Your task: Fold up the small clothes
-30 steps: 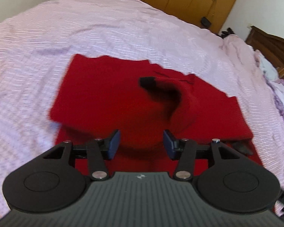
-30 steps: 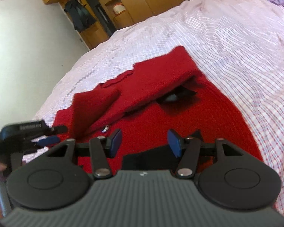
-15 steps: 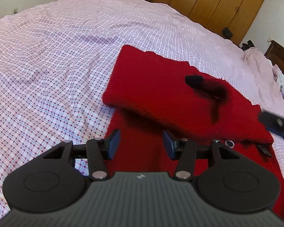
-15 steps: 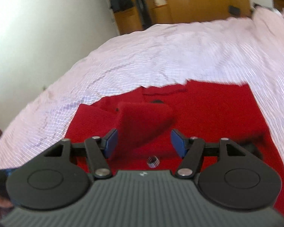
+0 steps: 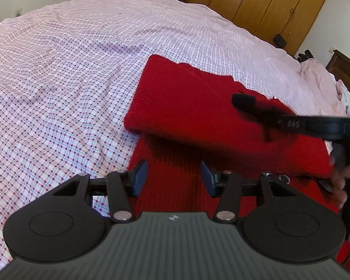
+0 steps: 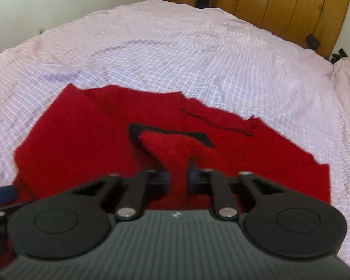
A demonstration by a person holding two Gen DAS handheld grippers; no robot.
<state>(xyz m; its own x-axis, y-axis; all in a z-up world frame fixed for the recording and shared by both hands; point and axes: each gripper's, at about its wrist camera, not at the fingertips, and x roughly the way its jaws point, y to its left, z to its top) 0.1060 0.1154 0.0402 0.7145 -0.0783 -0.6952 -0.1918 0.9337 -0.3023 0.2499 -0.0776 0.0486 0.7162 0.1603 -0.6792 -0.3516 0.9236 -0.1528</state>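
A red knit garment [image 5: 198, 107] with black trim lies on the checked bedsheet [image 5: 58, 70], its upper part folded over the lower part. My left gripper [image 5: 173, 178] is open and empty, low over the garment's near left edge. My right gripper [image 6: 177, 179] is shut on a raised fold of the red garment [image 6: 172, 149] with a black edge. The right gripper also shows in the left wrist view [image 5: 280, 119], reaching in from the right over the fold.
Wooden wardrobes [image 5: 280, 4] stand beyond the bed. A pile of pale bedding [image 5: 326, 81] and a dark headboard [image 5: 345, 70] are at the right. A white wall [image 6: 58, 4] is at the left.
My right gripper has closed on a fold of the red garment and swung round. My left gripper has drawn back to the garment's left edge, still open.
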